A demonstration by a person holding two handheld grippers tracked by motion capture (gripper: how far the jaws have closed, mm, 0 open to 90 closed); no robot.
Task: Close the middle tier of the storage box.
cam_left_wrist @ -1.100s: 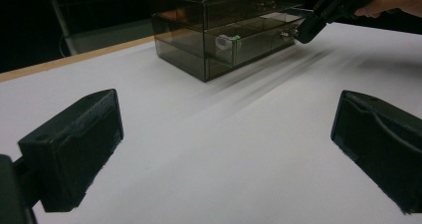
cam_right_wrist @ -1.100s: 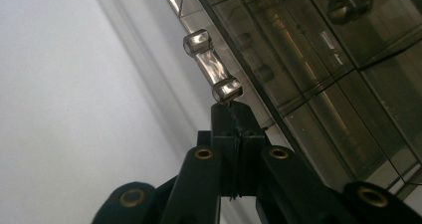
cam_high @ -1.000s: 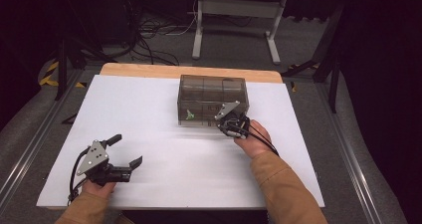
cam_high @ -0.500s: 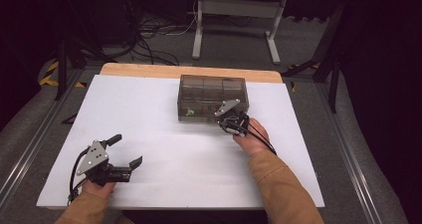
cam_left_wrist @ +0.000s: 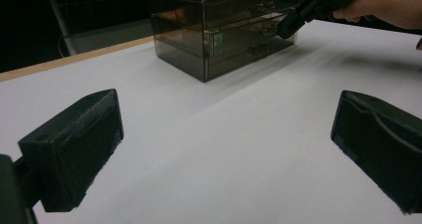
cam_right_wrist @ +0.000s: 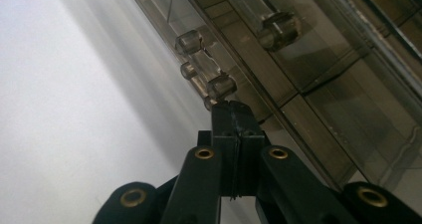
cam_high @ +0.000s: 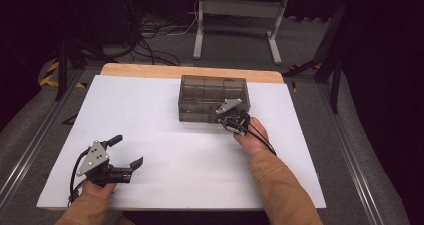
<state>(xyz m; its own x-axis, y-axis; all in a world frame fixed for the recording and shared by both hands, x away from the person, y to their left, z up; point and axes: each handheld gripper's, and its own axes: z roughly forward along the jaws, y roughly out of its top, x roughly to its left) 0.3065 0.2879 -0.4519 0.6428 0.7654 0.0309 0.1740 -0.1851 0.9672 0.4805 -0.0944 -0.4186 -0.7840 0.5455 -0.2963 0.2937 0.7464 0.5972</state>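
Observation:
A smoky see-through drawer box (cam_high: 212,97) stands at the back middle of the white table top (cam_high: 165,135). My right gripper (cam_high: 231,119) is at the box's front right corner, its jaws pressed together with nothing between them. In the right gripper view its tip (cam_right_wrist: 233,109) sits right under a clear drawer handle (cam_right_wrist: 206,67); I cannot tell whether it touches. My left gripper (cam_high: 127,150) rests near the front left, open and empty, its black jaws wide apart (cam_left_wrist: 224,149) and aimed at the box (cam_left_wrist: 219,30).
A wooden table edge (cam_high: 190,71) runs behind the box. Beyond it on the floor are a metal stand (cam_high: 235,15) and loose cables (cam_high: 150,35). Metal rails (cam_high: 30,150) flank the table. A second clear handle (cam_right_wrist: 276,27) sits on the drawer above.

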